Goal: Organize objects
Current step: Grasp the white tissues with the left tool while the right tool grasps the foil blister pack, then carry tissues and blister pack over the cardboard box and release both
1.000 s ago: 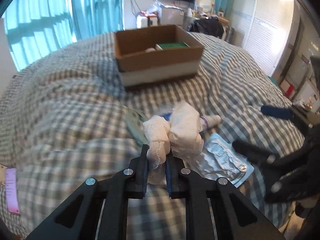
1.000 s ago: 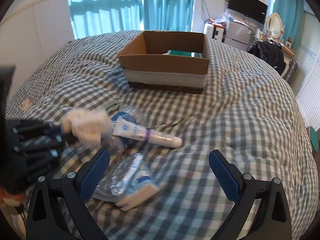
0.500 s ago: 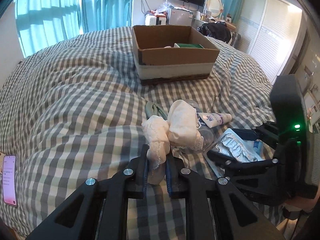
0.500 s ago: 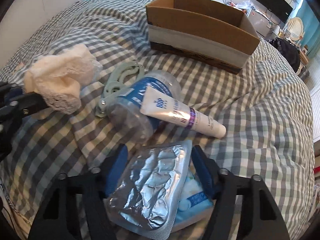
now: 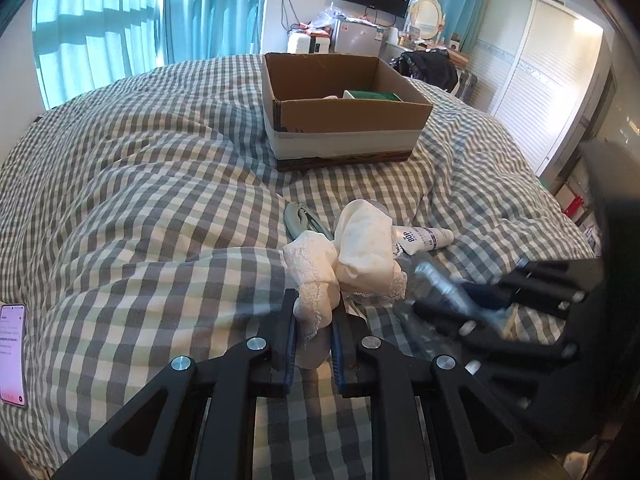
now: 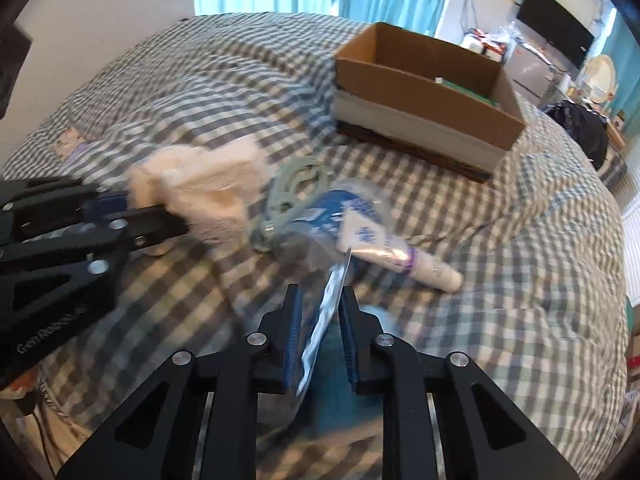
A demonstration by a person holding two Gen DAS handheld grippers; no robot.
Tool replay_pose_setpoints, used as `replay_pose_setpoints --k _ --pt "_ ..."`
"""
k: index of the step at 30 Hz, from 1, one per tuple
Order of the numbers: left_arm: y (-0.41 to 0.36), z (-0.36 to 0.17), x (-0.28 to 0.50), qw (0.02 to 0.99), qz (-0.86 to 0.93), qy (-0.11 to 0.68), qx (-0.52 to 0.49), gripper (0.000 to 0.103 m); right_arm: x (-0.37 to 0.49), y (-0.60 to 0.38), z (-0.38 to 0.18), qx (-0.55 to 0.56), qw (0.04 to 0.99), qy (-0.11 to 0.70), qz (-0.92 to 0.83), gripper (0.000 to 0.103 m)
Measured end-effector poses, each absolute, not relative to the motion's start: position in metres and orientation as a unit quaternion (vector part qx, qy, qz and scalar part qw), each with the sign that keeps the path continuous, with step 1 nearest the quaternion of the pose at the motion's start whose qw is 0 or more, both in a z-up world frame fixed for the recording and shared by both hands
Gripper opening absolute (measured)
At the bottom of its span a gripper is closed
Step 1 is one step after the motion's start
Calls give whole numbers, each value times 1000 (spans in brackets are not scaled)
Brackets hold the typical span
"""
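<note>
The left gripper (image 5: pixel 313 312) clamps a lace cloth (image 5: pixel 344 260); the right gripper (image 6: pixel 320 312) pinches a foil pouch (image 6: pixel 326 312) edge-on. The cardboard box (image 5: pixel 344 120) lies ahead of both, well apart.

Left claw (image 5: pixel 313 322): matte black plastic frame with two triangular cut-out arms across the lower frame. Four round silver screws sit along the linkage. Inner finger faces carry ribbed blue pads (image 5: pixel 289 346).

Right claw (image 6: pixel 319 322): same black build, same four silver screws, same blue ribbed pads (image 6: pixel 294 334).

In the right wrist view, at left of frame, the left claw's black body bears pale lettering, too blurred to read in full.
</note>
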State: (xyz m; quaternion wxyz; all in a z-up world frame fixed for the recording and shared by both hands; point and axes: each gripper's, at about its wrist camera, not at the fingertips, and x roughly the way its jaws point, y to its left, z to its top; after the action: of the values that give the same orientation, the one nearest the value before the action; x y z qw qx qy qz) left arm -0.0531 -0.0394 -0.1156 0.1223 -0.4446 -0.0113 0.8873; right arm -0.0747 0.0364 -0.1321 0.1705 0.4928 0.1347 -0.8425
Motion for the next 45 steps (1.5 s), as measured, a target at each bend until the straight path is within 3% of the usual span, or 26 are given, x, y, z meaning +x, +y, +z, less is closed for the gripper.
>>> replay_pose_setpoints --k 3,7,22,34,45 --pt "-39 -116 -51 121 887 -11 -445 14 -76 34 -145 507 168 130 -835 18" --pt "-42 -115 -51 115 888 -14 -445 14 -73 42 -137 493 168 113 -846 9" --pt "-30 -58 -85 122 909 -23 -398 14 -98 75 -24 380 133 131 -906 8" --pt "3 21 -180 128 934 15 -334 14 -184 96 53 313 127 120 -934 8" --pt "15 16 -306 121 929 15 -350 14 -308 101 52 317 136 104 -933 8"
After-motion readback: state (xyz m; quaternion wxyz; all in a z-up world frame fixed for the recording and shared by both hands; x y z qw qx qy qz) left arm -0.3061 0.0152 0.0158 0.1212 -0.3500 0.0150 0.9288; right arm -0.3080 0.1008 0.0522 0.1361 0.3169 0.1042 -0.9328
